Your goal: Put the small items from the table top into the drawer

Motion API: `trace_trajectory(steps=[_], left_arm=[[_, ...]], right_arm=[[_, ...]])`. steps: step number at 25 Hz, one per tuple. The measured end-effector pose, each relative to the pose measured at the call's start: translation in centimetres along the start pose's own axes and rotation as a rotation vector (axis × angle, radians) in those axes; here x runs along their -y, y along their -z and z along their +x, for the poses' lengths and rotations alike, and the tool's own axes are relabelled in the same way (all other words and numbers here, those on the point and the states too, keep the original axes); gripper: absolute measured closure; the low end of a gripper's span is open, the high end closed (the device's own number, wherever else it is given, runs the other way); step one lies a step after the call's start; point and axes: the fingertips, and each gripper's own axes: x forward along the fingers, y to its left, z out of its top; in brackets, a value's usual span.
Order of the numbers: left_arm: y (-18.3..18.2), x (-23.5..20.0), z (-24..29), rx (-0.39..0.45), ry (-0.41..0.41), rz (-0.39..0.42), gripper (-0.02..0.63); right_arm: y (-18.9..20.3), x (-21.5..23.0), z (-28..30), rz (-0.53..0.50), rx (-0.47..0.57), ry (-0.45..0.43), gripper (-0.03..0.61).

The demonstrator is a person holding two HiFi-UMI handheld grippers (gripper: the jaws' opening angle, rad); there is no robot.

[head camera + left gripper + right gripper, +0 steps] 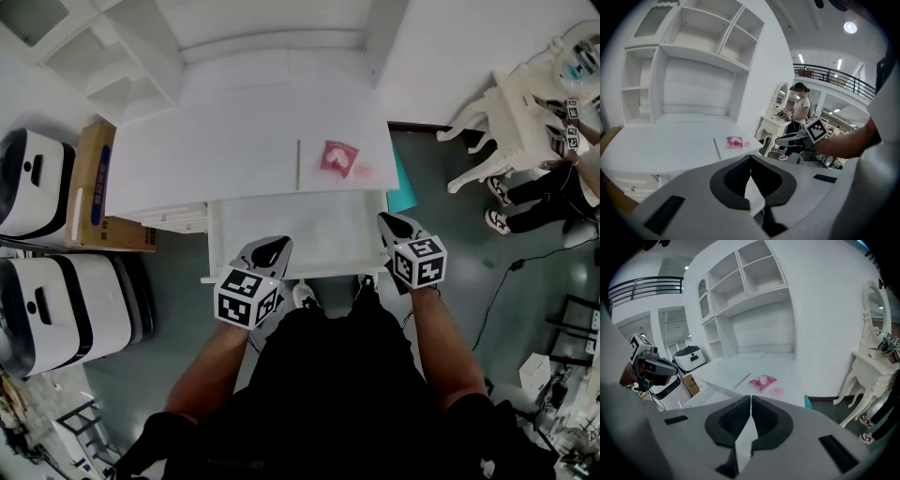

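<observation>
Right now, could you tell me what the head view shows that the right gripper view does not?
Only the head view: the right gripper seen from above with its marker cube, and the person's black shorts. Only the right gripper view: that gripper's jaws pressed together with nothing between them, and a balcony railing. Both: the pink packet, the pink disc beside it, the thin rod and the open drawer.

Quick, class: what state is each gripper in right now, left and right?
Left gripper: closed, holding nothing.
Right gripper: closed, holding nothing.
</observation>
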Motion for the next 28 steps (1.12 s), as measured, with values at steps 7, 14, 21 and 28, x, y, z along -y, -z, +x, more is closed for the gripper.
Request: trace_trajectory(steps=[7,14,21,28], left_arm=[[0.1,-1.2,0.8,0.005,-0.079,-0.064,0.604],[-0.3,-1.9,2.1,-0.012,-0.164,-0.108,0.604],[-0.3,-0.3,4.0,-0.033,-0.199,-0.151,0.604],[0.9,0.6,4.4,-0.050,-0.227,-0.187,0.604]], right_arm=[[0.2,2.7,3.1,-0.080,-0.057,-0.003,0.549],[0.0,5.2,7.3,-0.208,-0.118,-0.031,0.549],[0.1,7.0,10.9,-0.305,-0.179,-0.085,0.548],[0.3,8.3,14.6,-0.377,-0.237,-0.100,0.498]])
